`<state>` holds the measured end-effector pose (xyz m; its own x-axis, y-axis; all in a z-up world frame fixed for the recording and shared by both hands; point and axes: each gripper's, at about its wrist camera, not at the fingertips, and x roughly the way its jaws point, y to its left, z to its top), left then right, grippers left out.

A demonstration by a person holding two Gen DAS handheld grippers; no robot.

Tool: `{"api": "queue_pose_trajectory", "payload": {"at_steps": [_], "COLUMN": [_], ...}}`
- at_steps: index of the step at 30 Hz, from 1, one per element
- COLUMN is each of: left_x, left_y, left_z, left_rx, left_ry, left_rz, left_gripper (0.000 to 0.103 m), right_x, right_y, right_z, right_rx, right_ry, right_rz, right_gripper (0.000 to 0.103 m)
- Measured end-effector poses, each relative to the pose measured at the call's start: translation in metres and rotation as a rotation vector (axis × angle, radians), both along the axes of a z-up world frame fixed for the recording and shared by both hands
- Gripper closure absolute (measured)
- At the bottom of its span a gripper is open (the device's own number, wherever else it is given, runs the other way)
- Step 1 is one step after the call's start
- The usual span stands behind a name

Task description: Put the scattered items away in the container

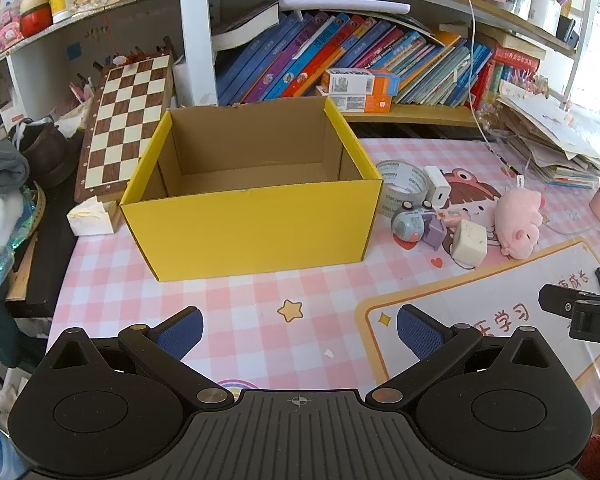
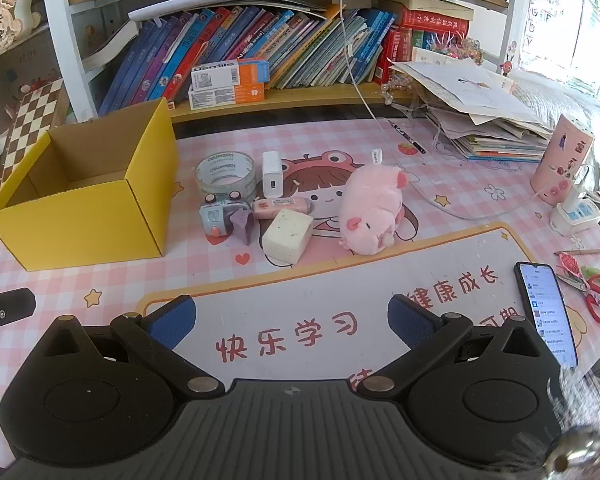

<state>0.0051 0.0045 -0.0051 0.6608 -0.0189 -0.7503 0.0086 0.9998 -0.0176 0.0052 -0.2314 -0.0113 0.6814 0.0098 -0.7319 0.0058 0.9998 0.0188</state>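
Scattered items sit bunched together on the pink checked mat (image 2: 100, 280), just to the right of the yellow box (image 2: 84, 216), and not one of them is in it yet: the box shows only bare cardboard inside. The right gripper (image 2: 292, 318) hangs low over the mat with its blue pads spread wide and nothing between them; the left gripper (image 1: 298, 330) is the same, wide apart and empty, facing the box's front wall. So who is closer? In the right wrist view the cluster lies dead ahead of the fingers. The soap-like block (image 2: 287, 235) is nearest, its long axis running diagonally away to the right, with the pink plush (image 2: 374, 208) just beside it on the right. The tape roll (image 2: 226, 178), white charger (image 2: 272, 178), small grey-blue toy (image 2: 220, 216) and pink tube (image 2: 280, 205) crowd in behind. From the left gripper they all sit off to the right, past the box corner. The right hand looks the natural one to go: straight forward, block first, then a short carry left to the open box.
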Motion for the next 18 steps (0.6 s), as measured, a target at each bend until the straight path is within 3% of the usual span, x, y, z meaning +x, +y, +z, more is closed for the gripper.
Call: {"api": "queue_pose_trajectory", "payload": {"at_steps": [18], "left_x": [0.0004], "left_y": [0.0014], "left_z": [-0.0001], "left_rx": [0.001], "left_ry": [0.004], "left_rz": [0.002], "left_gripper": [0.000], "right_x": [-0.0006], "right_y": [-0.0017], "right_z": [0.0003], "right_rx": [0.001], "right_ry": [0.003], "right_rz": [0.000], "right_gripper": [0.000]}}
